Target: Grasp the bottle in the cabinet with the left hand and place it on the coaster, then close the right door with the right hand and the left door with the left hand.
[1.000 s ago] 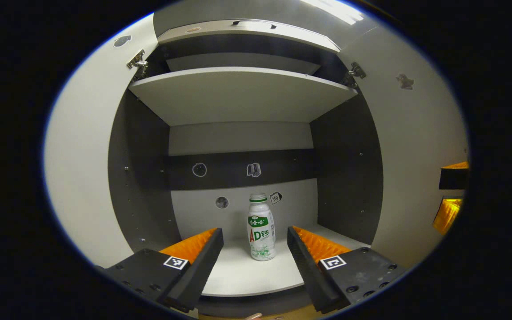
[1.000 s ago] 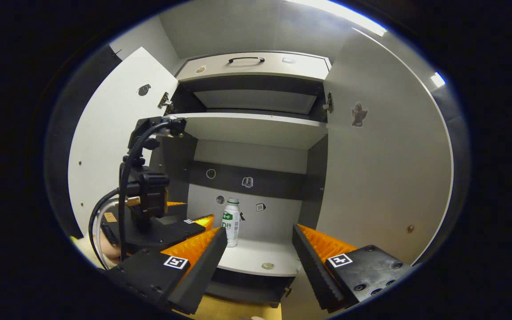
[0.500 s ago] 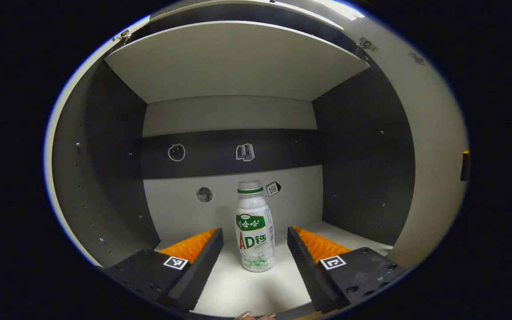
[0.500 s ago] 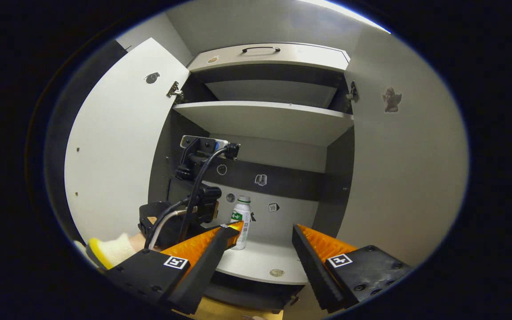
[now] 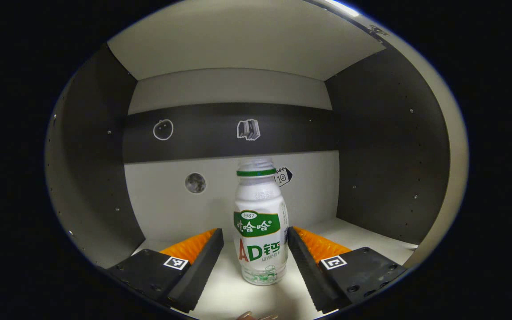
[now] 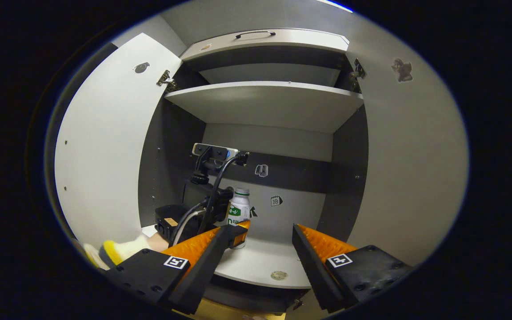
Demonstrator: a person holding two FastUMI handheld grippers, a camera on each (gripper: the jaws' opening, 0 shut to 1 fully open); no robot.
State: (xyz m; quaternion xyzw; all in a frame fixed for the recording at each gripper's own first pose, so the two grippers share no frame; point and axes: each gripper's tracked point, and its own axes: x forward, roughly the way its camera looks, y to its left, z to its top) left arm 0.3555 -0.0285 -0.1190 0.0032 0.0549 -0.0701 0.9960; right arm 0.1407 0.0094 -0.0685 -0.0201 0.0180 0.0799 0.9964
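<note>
The left gripper (image 5: 255, 249) has advanced until its open jaws flank the upright drink bottle (image 5: 260, 231) on the cabinet's lower shelf (image 5: 362, 235), ready to grasp, while the right gripper (image 6: 259, 249) waits open-jawed outside.

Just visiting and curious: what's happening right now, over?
Left gripper open, fingers either side of the bottle, not pressing yet. Right gripper open, idle outside the cabinet. Bottle upright on lower shelf. Both doors open, nothing blocking.

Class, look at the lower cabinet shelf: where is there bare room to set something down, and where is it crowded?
Bare shelf lies right of the bottle, out to the dark right wall, and along the front edge. The left side is crowded: the left hand-held gripper straddles the bottle, with its cable and the person's hand behind.
</note>
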